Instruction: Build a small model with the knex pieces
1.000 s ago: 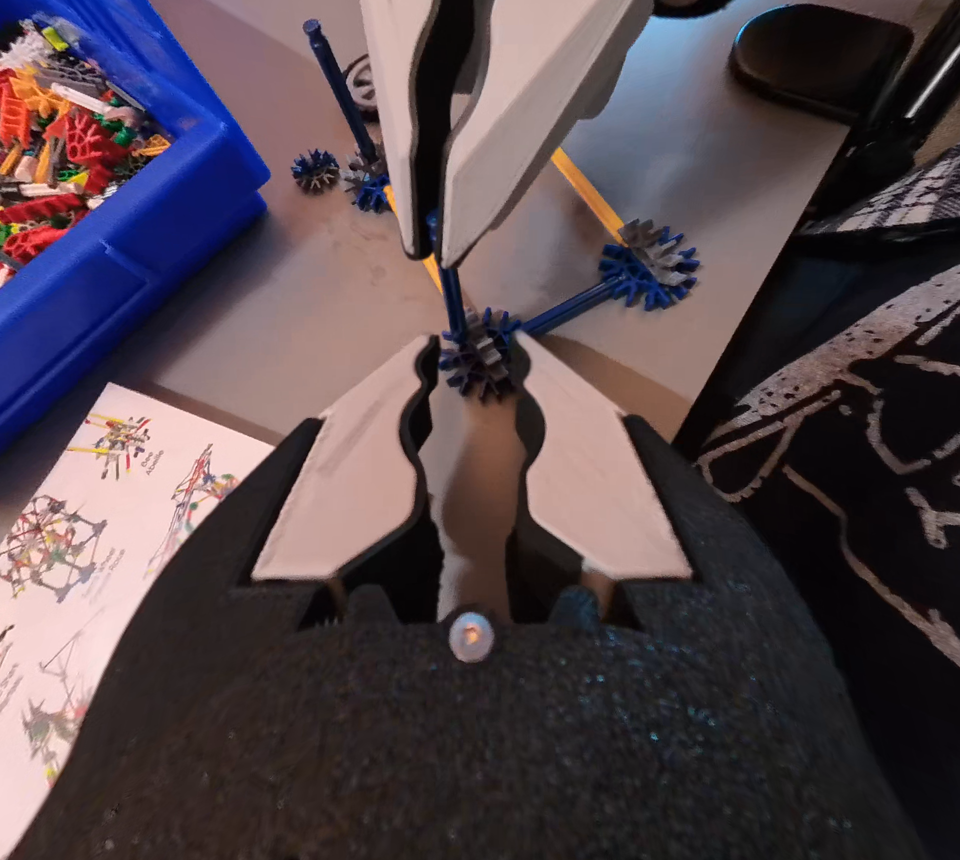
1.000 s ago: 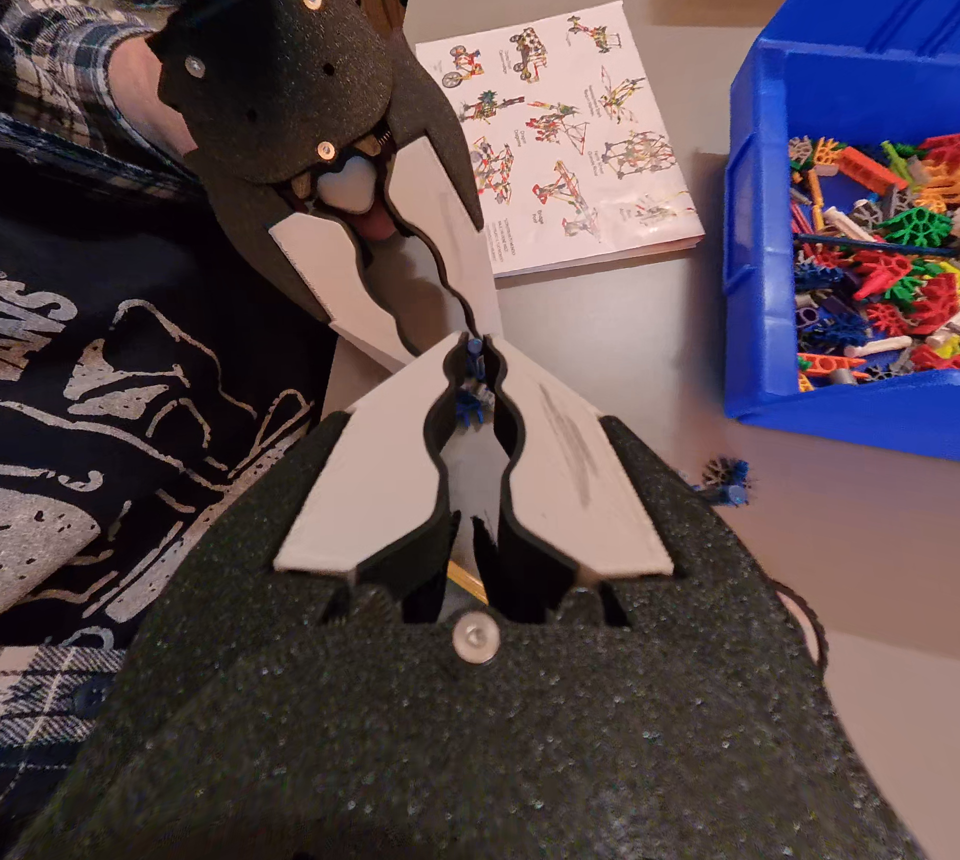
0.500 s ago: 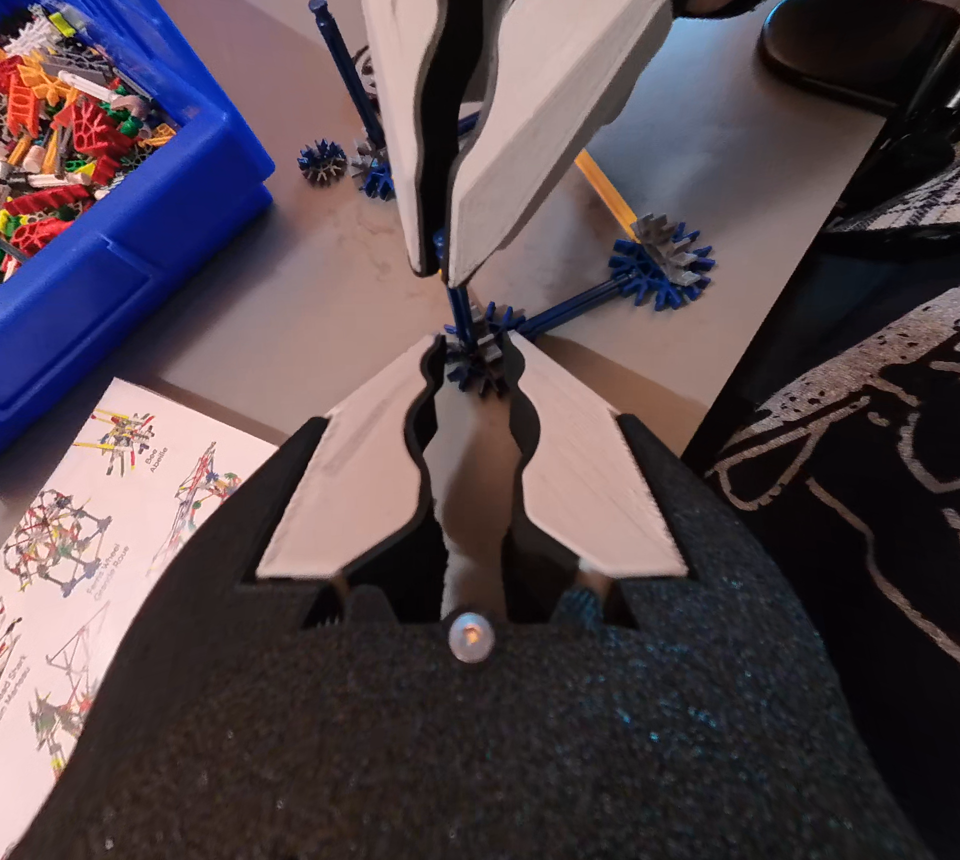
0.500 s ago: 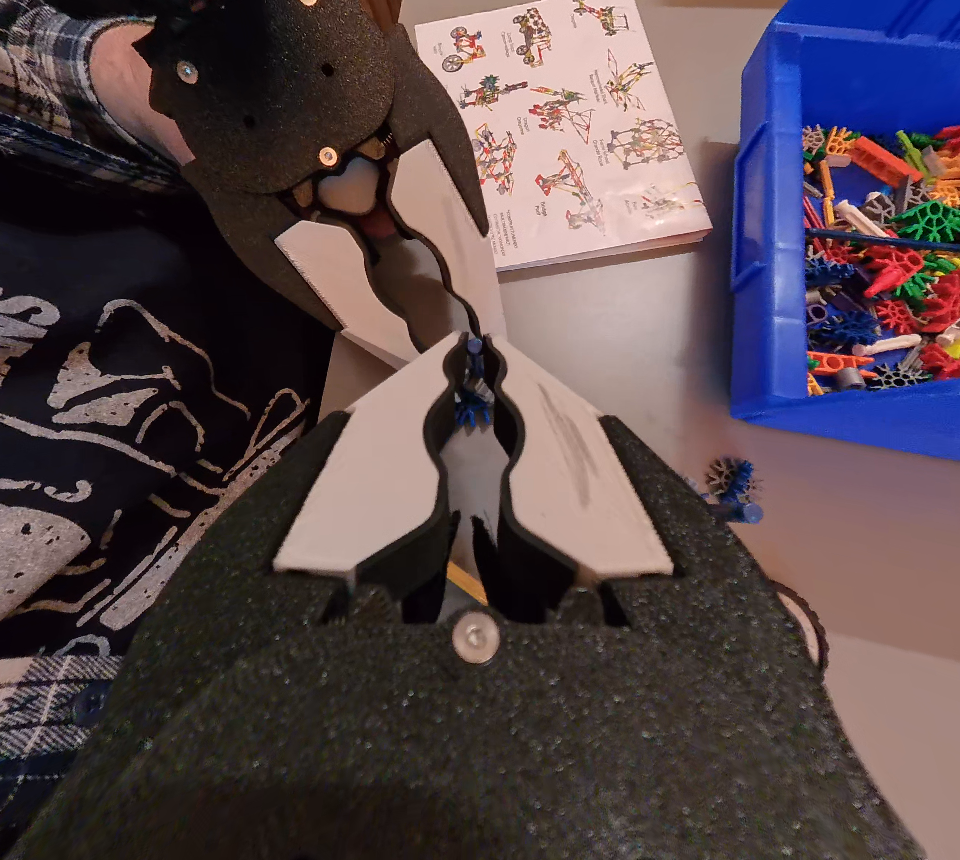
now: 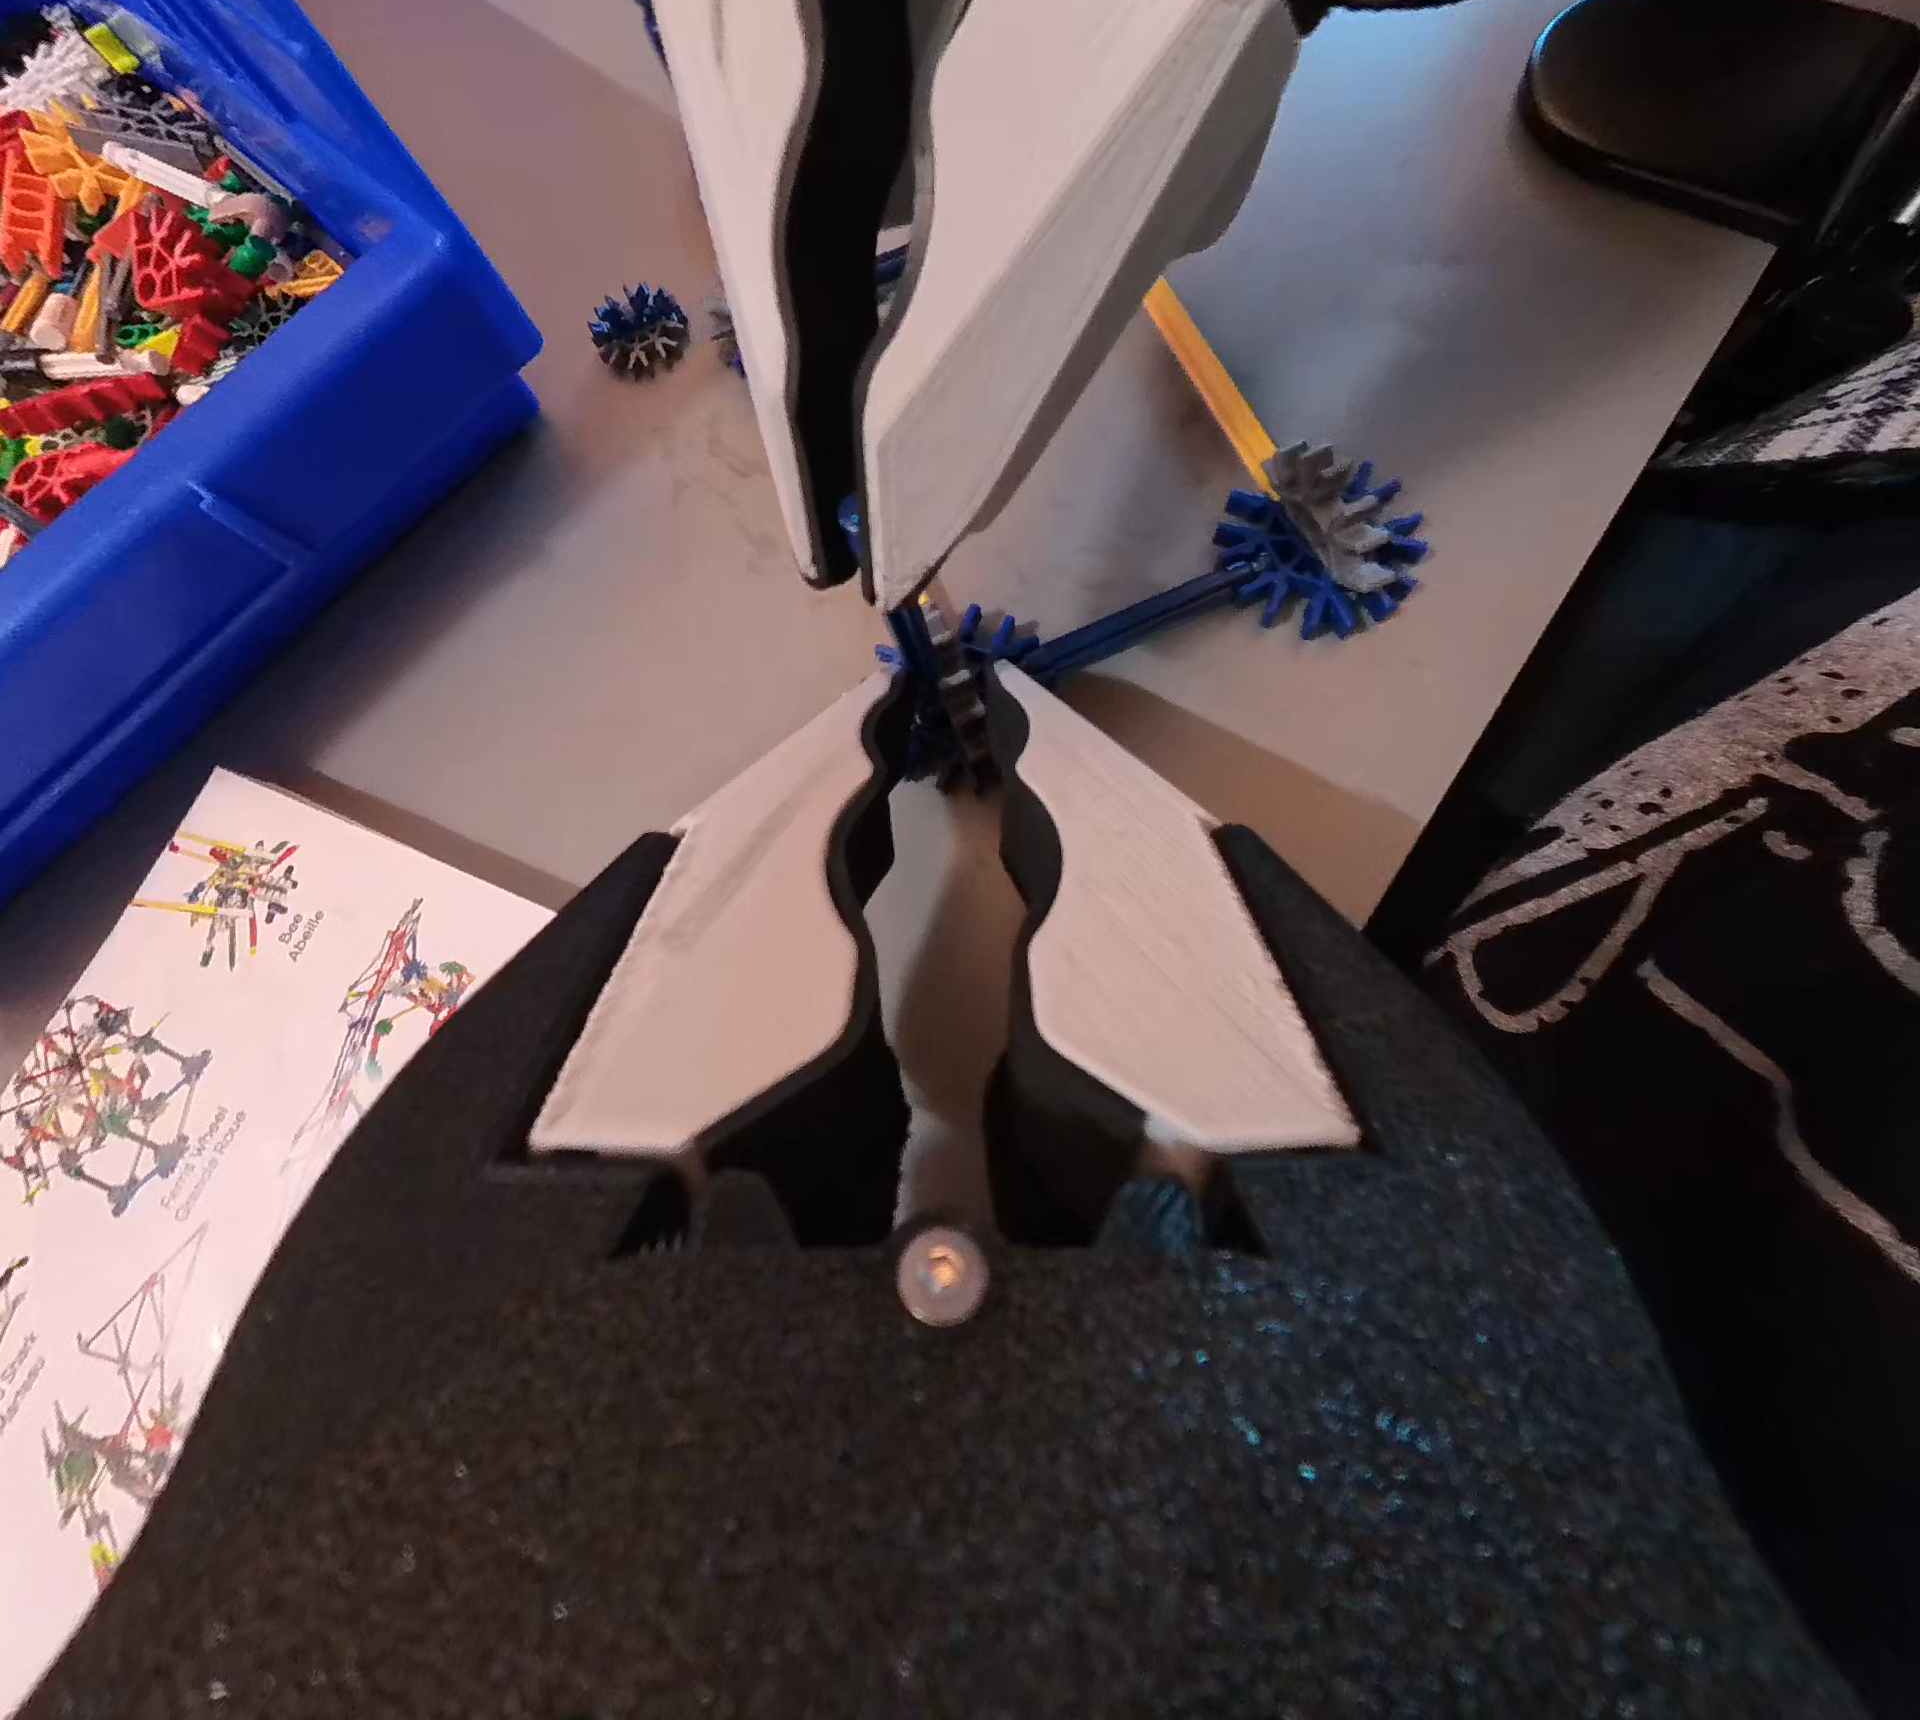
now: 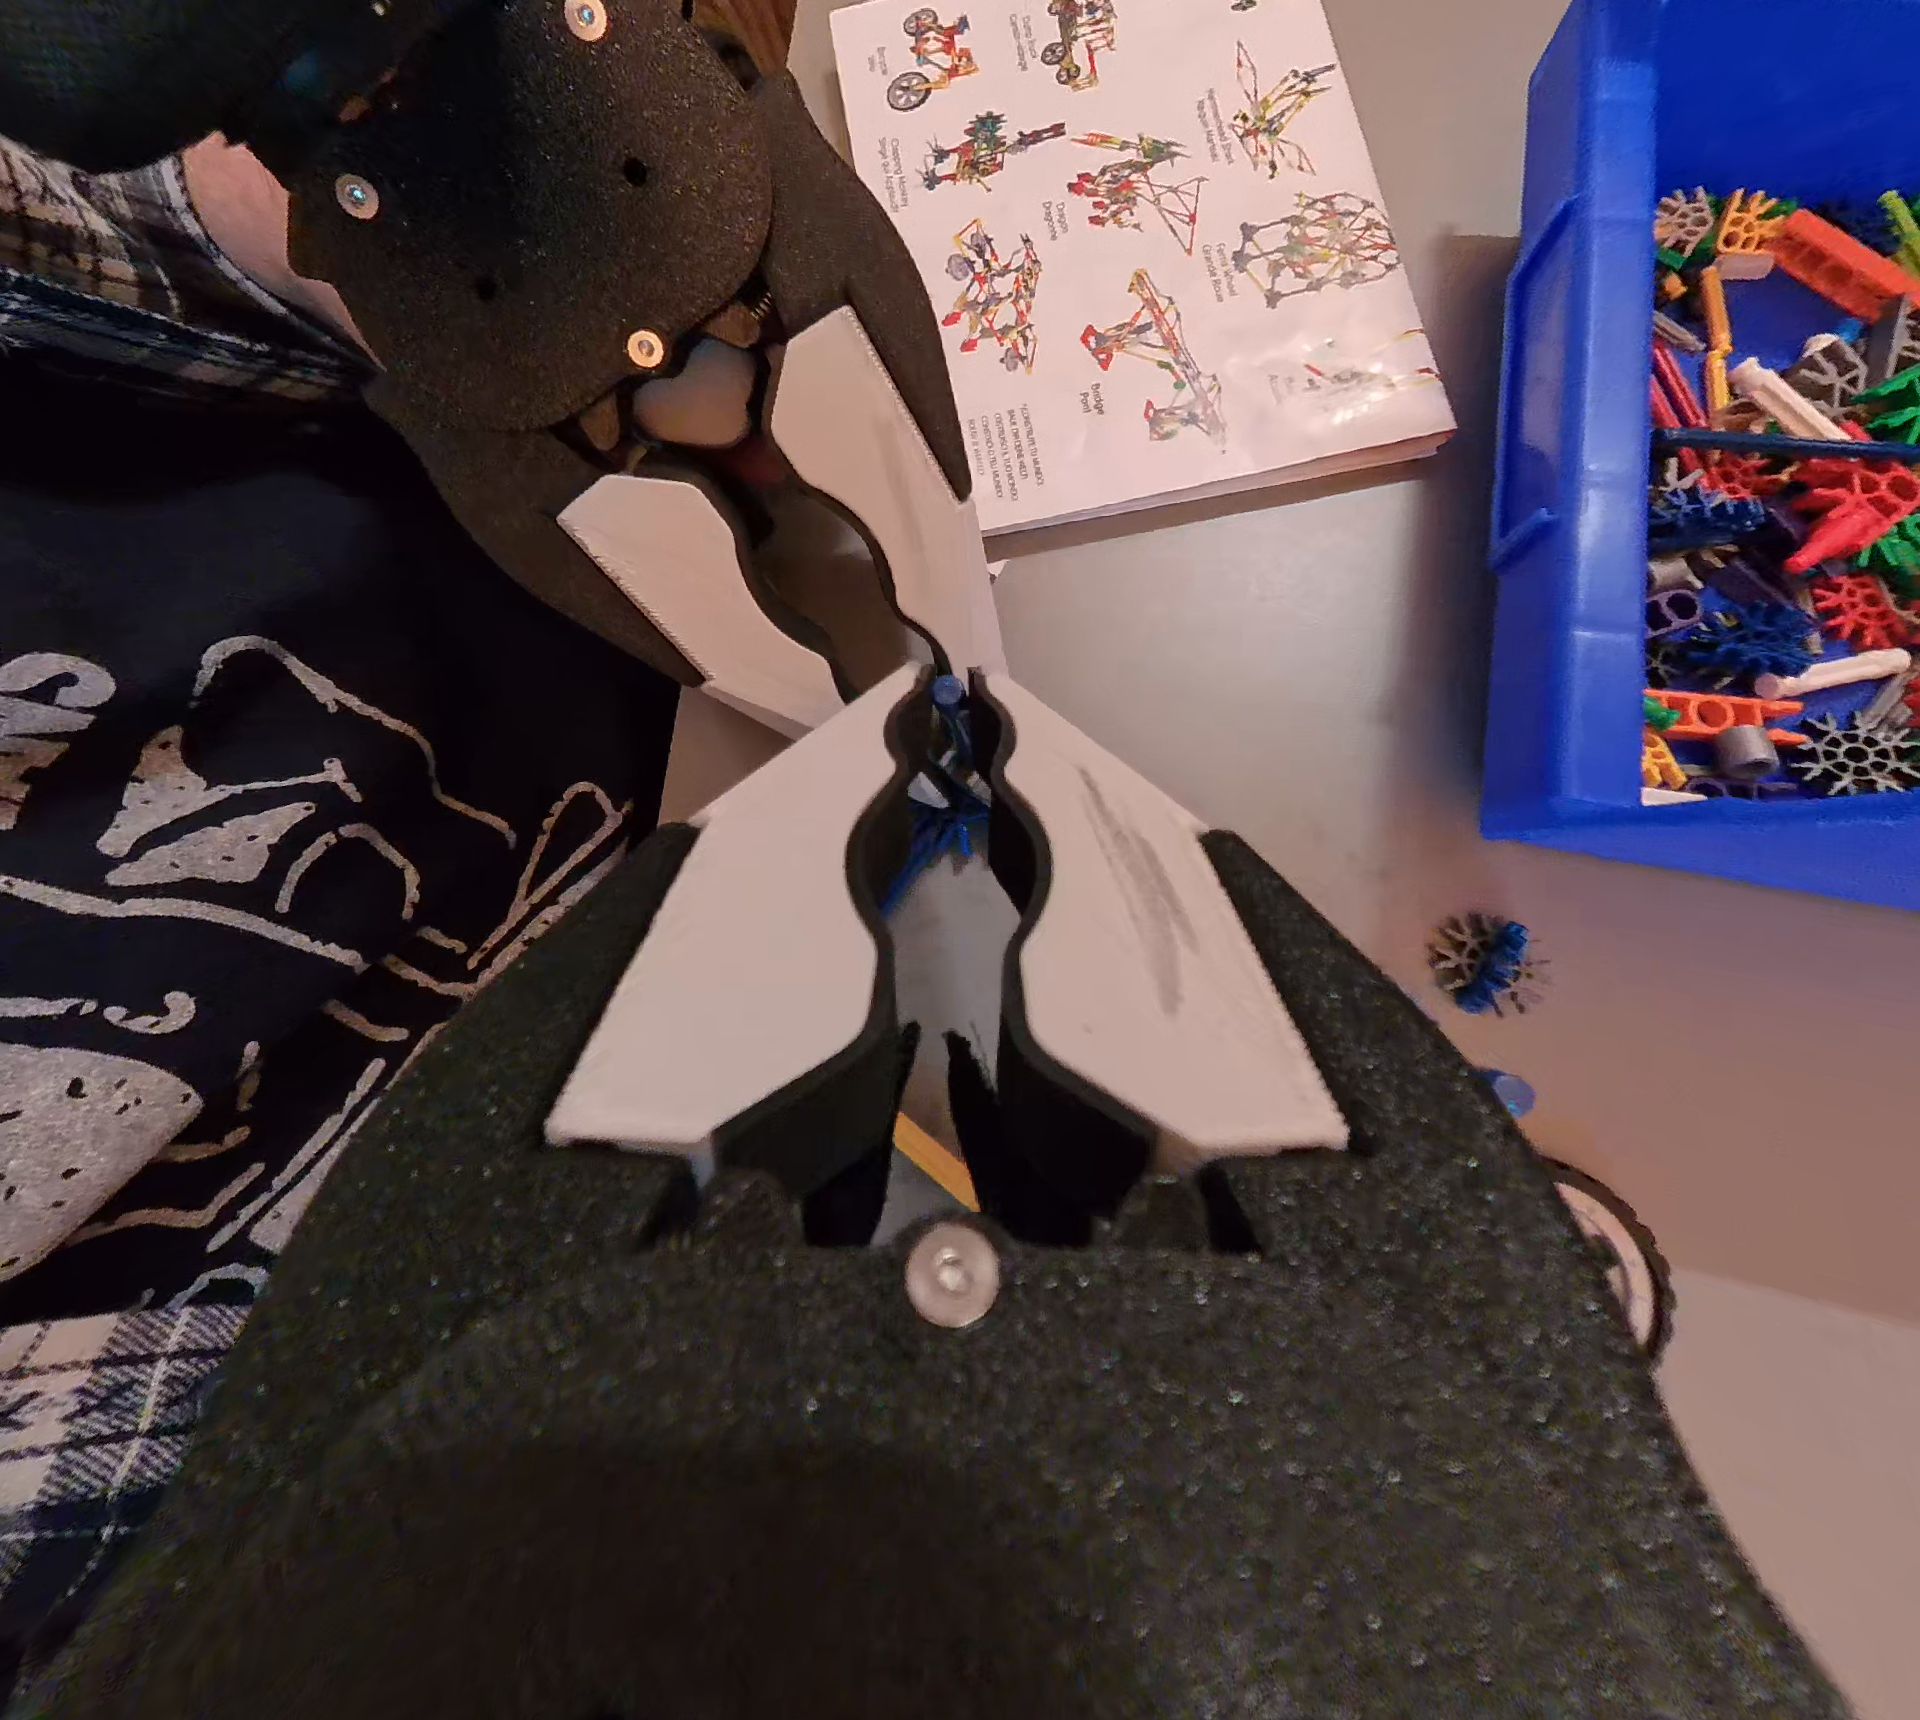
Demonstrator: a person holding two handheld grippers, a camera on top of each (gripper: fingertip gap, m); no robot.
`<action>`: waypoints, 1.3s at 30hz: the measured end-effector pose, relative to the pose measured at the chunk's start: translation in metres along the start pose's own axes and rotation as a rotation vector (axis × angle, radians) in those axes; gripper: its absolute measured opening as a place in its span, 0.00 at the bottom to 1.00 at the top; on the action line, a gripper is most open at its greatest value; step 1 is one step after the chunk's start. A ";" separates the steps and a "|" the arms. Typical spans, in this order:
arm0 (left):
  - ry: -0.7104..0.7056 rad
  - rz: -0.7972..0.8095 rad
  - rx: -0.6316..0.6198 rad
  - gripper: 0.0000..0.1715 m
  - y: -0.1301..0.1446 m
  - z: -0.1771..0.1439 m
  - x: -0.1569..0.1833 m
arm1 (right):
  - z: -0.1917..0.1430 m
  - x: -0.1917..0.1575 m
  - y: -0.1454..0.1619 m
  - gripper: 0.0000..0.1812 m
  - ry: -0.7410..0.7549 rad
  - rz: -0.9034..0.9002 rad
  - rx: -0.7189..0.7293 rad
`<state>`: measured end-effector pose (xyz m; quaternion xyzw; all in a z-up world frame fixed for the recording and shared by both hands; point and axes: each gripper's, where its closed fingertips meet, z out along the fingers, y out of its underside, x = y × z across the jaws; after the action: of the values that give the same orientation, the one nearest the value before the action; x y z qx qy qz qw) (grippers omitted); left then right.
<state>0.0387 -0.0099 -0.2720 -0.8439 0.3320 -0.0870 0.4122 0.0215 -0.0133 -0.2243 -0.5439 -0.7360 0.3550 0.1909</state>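
Note:
My left gripper (image 5: 943,696) is shut on a blue and grey snowflake connector (image 5: 961,706) just above the grey table. My right gripper (image 6: 951,683) comes down from above and is shut on a short dark blue rod (image 6: 945,696) that stands on that connector; its tips (image 5: 864,574) almost touch my left gripper's tips. A second blue rod (image 5: 1132,616) runs from the held connector to another blue and grey connector (image 5: 1325,548), which also carries a yellow rod (image 5: 1205,382). In the right wrist view my left gripper (image 6: 831,662) meets the rod from the upper left.
A blue bin (image 5: 343,382) of mixed coloured pieces, also in the right wrist view (image 6: 1558,527), stands beside an illustrated booklet (image 6: 1143,216). A loose blue and grey connector (image 6: 1481,948) lies on the table (image 5: 623,631). A person's dark printed shirt (image 5: 1714,1047) is at the table's edge. My hands' fingertips stand some 5 centimeters from each other.
My left gripper's fingers have closed tighter on the connector. My right gripper has come down closer to it, so less of the blue rod shows between the two grippers.

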 end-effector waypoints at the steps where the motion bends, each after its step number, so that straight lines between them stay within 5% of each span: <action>1: 0.005 -0.007 0.001 0.06 0.000 0.000 0.000 | 0.000 0.000 0.000 0.03 0.000 0.005 0.000; 7: 0.023 -0.011 0.000 0.04 -0.001 0.002 0.001 | -0.001 0.004 0.004 0.09 -0.001 0.061 0.004; 26: 0.069 -0.022 0.000 0.04 -0.009 0.011 -0.005 | -0.009 0.015 0.009 0.03 0.023 0.084 0.022; 39: 0.077 0.011 0.006 0.03 -0.010 0.013 -0.004 | -0.002 0.016 0.035 0.10 0.095 -0.128 -0.119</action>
<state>0.0461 0.0059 -0.2724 -0.8370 0.3520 -0.1179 0.4021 0.0408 0.0082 -0.2501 -0.5224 -0.7792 0.2713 0.2153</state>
